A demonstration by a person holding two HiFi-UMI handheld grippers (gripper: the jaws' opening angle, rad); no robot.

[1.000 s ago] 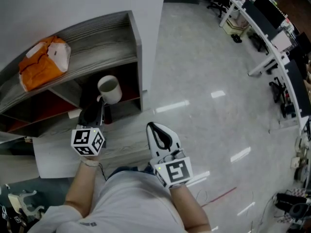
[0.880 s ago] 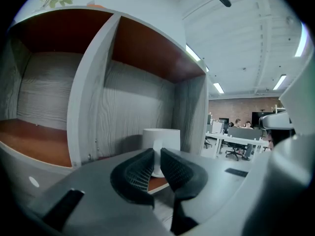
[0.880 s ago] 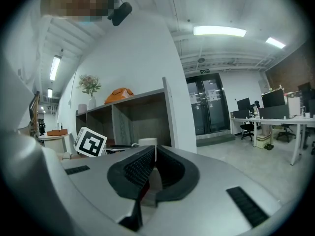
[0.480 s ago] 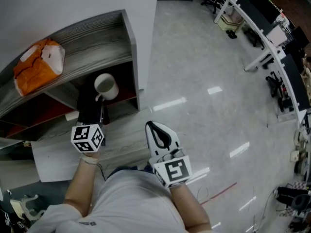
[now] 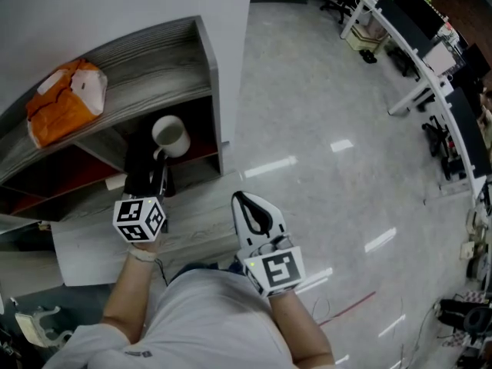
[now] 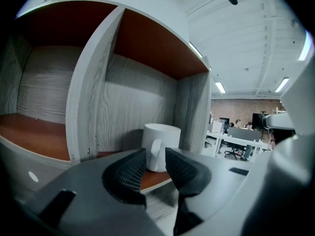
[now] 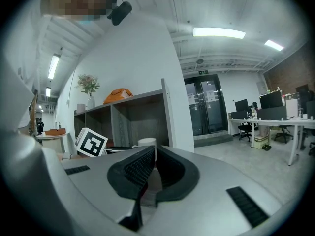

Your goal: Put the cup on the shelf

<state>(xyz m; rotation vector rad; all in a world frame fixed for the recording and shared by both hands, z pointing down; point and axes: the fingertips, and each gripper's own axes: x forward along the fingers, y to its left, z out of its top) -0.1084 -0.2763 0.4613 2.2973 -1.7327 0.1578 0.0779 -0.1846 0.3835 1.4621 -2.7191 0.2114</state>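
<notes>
Only the left gripper view shows left claw (image 6: 156, 154) slightly parted, cup (image 6: 165, 135) at twelve o'clock on shelf (image 6: 133, 97); right claw (image 7: 153, 157) closed, empty.

- Cup (image 6: 162, 139): white mug, upright, handle turned toward the left gripper (image 6: 155, 157). It stands just beyond the parted jaws, with the handle in line with their gap.
- Shelf (image 6: 93, 87): grey wood-grain frame with red-brown boards. The cup stands in its end compartment, straight ahead of the gripper.

L gripper (image 6: 155, 156) + cup (image 5: 171, 135) | edged slightly further into shelf (image 5: 154, 60)
</notes>
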